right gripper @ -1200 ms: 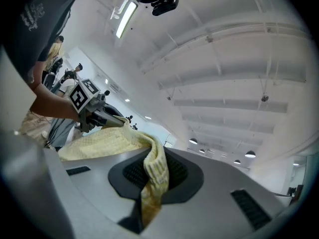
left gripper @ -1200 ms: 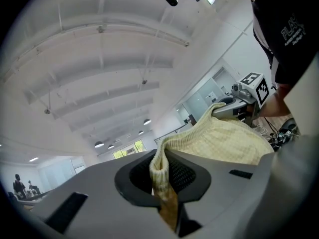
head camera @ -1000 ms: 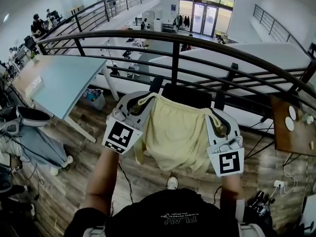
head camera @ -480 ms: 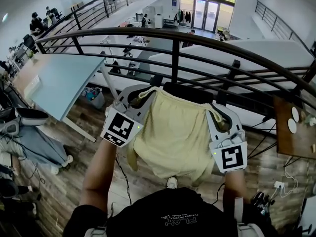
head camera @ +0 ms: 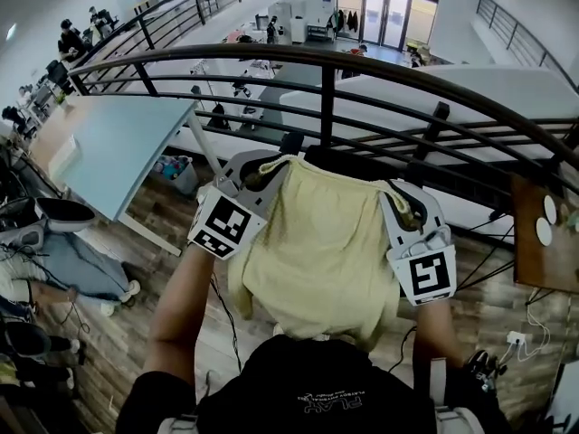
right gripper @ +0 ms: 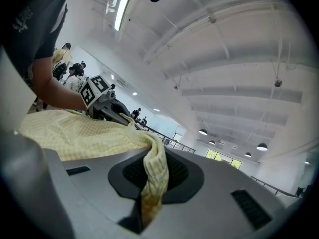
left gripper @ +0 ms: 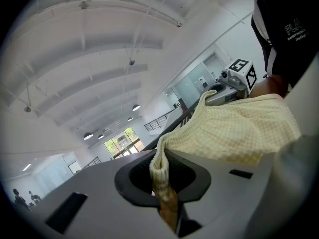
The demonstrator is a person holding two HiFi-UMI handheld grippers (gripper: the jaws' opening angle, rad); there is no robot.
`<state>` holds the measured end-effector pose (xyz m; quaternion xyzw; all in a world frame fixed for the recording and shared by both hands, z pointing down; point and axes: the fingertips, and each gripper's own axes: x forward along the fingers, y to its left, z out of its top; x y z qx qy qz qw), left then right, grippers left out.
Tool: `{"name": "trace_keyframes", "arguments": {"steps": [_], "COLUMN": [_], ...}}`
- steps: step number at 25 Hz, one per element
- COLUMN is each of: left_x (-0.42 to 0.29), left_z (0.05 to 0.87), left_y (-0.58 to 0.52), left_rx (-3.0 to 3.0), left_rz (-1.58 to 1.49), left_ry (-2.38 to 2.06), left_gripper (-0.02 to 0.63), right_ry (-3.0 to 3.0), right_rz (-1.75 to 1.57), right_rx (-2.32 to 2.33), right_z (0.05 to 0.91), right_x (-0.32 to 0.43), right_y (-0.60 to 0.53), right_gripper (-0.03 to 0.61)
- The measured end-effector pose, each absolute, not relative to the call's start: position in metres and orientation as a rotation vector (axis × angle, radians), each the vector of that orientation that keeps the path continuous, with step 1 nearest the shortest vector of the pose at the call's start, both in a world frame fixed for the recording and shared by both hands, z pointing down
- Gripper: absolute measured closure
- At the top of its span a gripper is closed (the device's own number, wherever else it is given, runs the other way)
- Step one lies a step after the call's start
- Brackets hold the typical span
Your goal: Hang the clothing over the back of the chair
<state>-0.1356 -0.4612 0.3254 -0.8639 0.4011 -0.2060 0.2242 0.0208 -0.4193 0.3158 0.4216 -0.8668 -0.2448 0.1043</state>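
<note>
A pale yellow checked garment (head camera: 317, 251) hangs stretched between my two grippers, in front of my chest. My left gripper (head camera: 261, 174) is shut on its upper left corner, and the cloth (left gripper: 234, 128) is bunched between the jaws. My right gripper (head camera: 403, 208) is shut on the upper right corner, where a fold of cloth (right gripper: 89, 133) drops into the jaws. The black chair back (head camera: 348, 164) shows just beyond the garment's top edge, level with the grippers. The seat below is hidden by the cloth. Each gripper view shows the other gripper: right gripper (left gripper: 233, 81), left gripper (right gripper: 105, 102).
A dark metal railing (head camera: 326, 61) curves just behind the chair, with a drop to a lower floor beyond it. A light blue table (head camera: 109, 147) stands at the left. A wooden table (head camera: 543, 256) is at the right. Cables and a power strip (head camera: 516, 337) lie on the wooden floor.
Both grippers have carried the garment up the picture, closer to the chair back and railing. The hem now covers the shoe seen earlier. Both grips are unchanged.
</note>
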Motion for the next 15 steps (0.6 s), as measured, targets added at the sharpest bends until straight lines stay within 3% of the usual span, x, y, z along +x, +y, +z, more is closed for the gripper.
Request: {"name": "trace_keyframes", "arguments": {"steps": [15], "left_x": [-0.12], "left_z": [0.363], "left_y": [-0.495], "left_rx": [-2.47], "left_rz": [-0.627], "left_ry": [0.964], "left_gripper": [0.571], "right_ry": [-2.525], "right_rz": [-0.438], "right_rx": [1.245], "right_z": [0.368], "right_x": [0.039], "right_y": [-0.455], "right_gripper": [0.538]}}
